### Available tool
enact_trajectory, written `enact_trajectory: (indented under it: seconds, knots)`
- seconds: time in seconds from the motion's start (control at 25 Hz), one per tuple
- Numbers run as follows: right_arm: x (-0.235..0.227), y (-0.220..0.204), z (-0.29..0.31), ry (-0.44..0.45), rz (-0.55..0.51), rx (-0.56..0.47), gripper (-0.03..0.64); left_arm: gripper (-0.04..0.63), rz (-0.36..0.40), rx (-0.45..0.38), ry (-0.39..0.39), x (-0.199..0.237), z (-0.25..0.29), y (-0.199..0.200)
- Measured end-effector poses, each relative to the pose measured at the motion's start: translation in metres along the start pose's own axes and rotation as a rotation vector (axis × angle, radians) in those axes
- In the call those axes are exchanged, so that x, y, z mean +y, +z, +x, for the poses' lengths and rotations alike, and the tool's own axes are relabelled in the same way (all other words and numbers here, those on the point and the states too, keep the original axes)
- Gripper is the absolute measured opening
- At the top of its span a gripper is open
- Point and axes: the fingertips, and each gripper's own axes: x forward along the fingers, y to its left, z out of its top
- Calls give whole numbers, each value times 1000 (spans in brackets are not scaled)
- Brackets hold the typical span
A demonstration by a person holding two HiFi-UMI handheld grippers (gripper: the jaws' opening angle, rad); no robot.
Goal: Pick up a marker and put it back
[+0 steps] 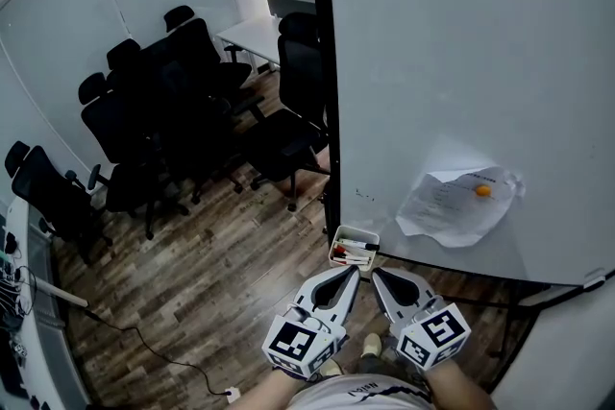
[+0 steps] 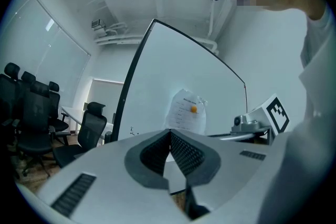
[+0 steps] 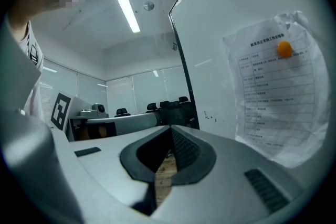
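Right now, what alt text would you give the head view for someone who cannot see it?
The left gripper and right gripper, both shut and empty, point at a tray of markers at the lower corner of a whiteboard. An orange magnet pins a crumpled paper to the board; black office chairs stand at left.

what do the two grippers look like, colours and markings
Both the left gripper and right gripper have pale grey wedge-shaped jaws lined with dark ribbed pads. Each carries a white cube printed with black square markers. The person wears a white top.
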Motion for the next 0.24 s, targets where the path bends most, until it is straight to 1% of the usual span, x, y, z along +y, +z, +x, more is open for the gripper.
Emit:
enact_trajectory:
  seconds: [0.24]
  knots:
    - [-1, 6, 5, -4, -12, -11, 12, 11, 14, -13, -6, 6, 1, 4]
